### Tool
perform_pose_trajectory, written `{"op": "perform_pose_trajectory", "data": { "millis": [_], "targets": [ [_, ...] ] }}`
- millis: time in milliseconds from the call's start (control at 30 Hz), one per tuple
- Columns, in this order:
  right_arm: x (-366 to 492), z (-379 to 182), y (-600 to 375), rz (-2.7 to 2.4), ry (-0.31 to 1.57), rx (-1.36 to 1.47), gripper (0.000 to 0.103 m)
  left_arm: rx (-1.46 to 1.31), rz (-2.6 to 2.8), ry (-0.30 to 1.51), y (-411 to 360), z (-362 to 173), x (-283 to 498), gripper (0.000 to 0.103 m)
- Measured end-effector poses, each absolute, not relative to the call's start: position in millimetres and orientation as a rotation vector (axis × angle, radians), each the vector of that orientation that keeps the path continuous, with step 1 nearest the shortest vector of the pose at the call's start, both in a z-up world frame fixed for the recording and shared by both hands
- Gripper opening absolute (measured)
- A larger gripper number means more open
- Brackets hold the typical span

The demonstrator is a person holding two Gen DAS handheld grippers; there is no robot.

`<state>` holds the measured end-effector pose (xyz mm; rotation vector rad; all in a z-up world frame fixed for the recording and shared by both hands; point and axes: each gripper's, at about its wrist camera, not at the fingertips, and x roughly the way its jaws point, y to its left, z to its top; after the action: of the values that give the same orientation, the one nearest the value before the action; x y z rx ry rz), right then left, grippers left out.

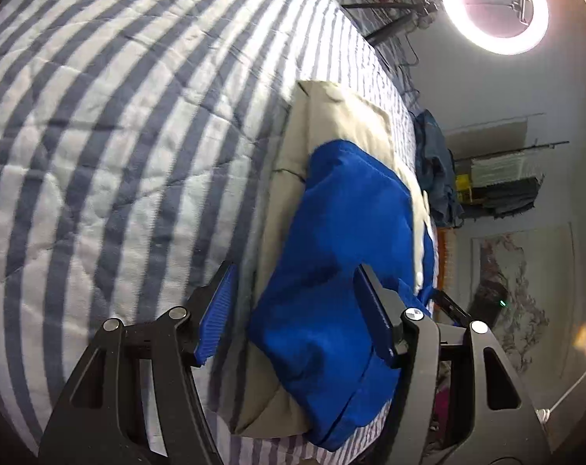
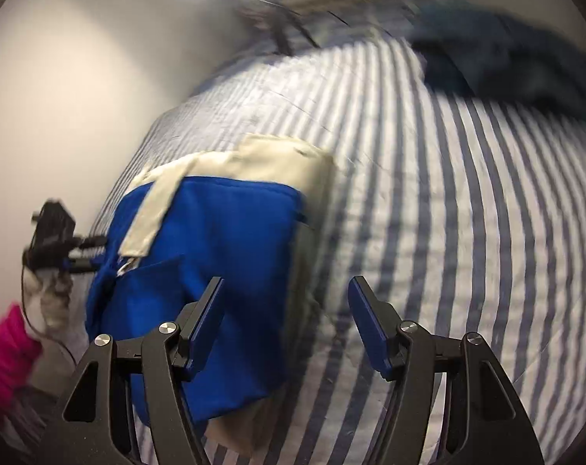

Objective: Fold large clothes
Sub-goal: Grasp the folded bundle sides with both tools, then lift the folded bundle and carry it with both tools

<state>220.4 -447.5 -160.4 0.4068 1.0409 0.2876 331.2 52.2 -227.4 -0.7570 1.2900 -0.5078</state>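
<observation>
A folded blue garment [image 1: 343, 263] lies on top of a folded beige garment [image 1: 343, 116] on the striped bed cover [image 1: 118, 116]. My left gripper [image 1: 293, 306] is open, its fingers either side of the blue garment's near end, holding nothing. In the right wrist view the same blue garment [image 2: 223, 240] rests on the beige one [image 2: 281, 159], with a beige strip across it. My right gripper [image 2: 287, 310] is open and empty above the stack's right edge. The left gripper [image 2: 56, 240] shows at the stack's far left.
A bright ring light [image 1: 494, 4] on a stand stands past the bed. A dark blue pile of clothes [image 2: 525, 62] lies at the bed's far side, also in the left wrist view [image 1: 436, 170]. A pink sleeve [image 2: 2, 348] is at lower left.
</observation>
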Motion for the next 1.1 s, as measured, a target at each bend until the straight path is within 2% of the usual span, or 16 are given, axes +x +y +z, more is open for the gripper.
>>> {"op": "perform_pose_trajectory", "data": {
  "millis": [400,567,667,767,900,1000,1100],
  "targets": [
    [224,-203,-472,0.464,1.034,0.745,0.067,-0.763,-0.559,1.302,19,-234,350,0.064],
    [238,-207,-456,0.517,1.036,0.73,0.066,-0.727,-0.553,1.295,10,-231,355,0.064],
    [236,-207,-441,0.535,1.056,0.71,0.057,-0.694,-0.535,1.293,4,-228,354,0.064],
    [237,-205,-431,0.522,1.063,0.668,0.057,-0.65,-0.52,1.287,-4,-223,354,0.059],
    [238,-202,-421,0.482,1.079,0.615,0.043,-0.598,-0.505,1.267,-14,-215,354,0.052],
    [235,-193,-411,0.465,1.071,0.551,0.036,-0.55,-0.507,1.248,-22,-208,355,0.046],
    [236,-190,-397,0.453,1.062,0.515,0.035,-0.539,-0.511,1.237,-26,-209,356,0.046]
  ]
}}
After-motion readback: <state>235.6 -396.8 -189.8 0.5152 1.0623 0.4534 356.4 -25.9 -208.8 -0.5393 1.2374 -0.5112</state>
